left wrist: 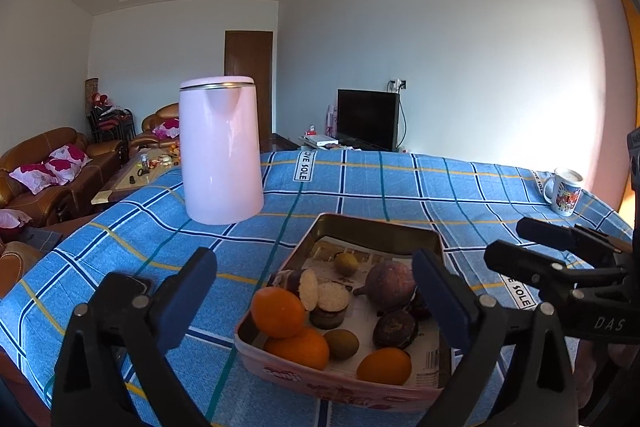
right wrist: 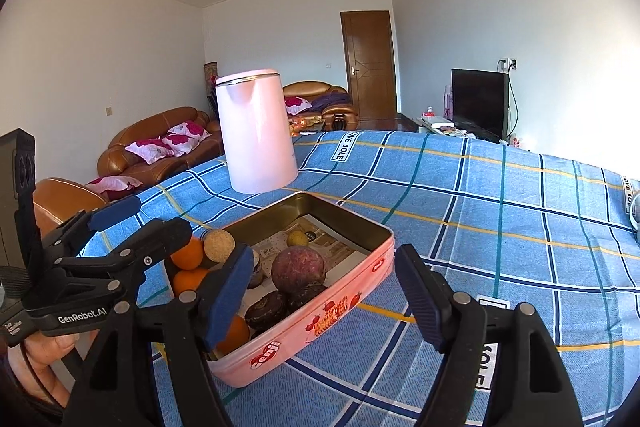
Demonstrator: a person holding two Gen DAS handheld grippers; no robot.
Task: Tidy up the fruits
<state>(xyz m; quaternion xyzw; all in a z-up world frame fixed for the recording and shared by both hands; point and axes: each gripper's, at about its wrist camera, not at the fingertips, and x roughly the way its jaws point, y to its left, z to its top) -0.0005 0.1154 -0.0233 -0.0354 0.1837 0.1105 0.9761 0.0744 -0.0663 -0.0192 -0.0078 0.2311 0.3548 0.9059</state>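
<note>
Left claw [left wrist: 316, 291] spread wide, blue pads either side of the tin, holding nothing. Right claw [right wrist: 324, 291] also wide and empty, poised over the tin's near long wall.

Pink tin [left wrist: 344, 385] sits on the bench [left wrist: 460, 195], which is covered in blue plaid cloth; the tin has a gold metal interior and a printed paper liner, with red fruit graphics on the outer wall.

Contents, read from the left wrist view with the clock face laid on the tin:
- Three oranges [left wrist: 277, 311], bright and smooth: two stacked at 8 o'clock, touching, one alone at 5 o'clock.
- Small brown-green round fruit [left wrist: 341, 344] at 6 o'clock, just beside the lower orange.
- Large dull purple round fruit [left wrist: 389, 287] right of centre, at 2 o'clock.
- Dark wrinkled round fruit [left wrist: 395, 329] at 4 o'clock, touching the purple one; another dark piece behind it, partly hidden by the pad.
- Small yellowish fruit [left wrist: 345, 263] at 12 o'clock, apart from the rest.
- Short dark-skinned cylinders with pale speckled cut faces [left wrist: 331, 297] at 9 to 10 o'clock, beside the upper orange; kind not identifiable.

Pink kettle [left wrist: 219, 151] stands upright at 11 o'clock from the tin, well apart. Printed mug [left wrist: 565, 191] stands at 2 o'clock near the bench's far edge.
</note>
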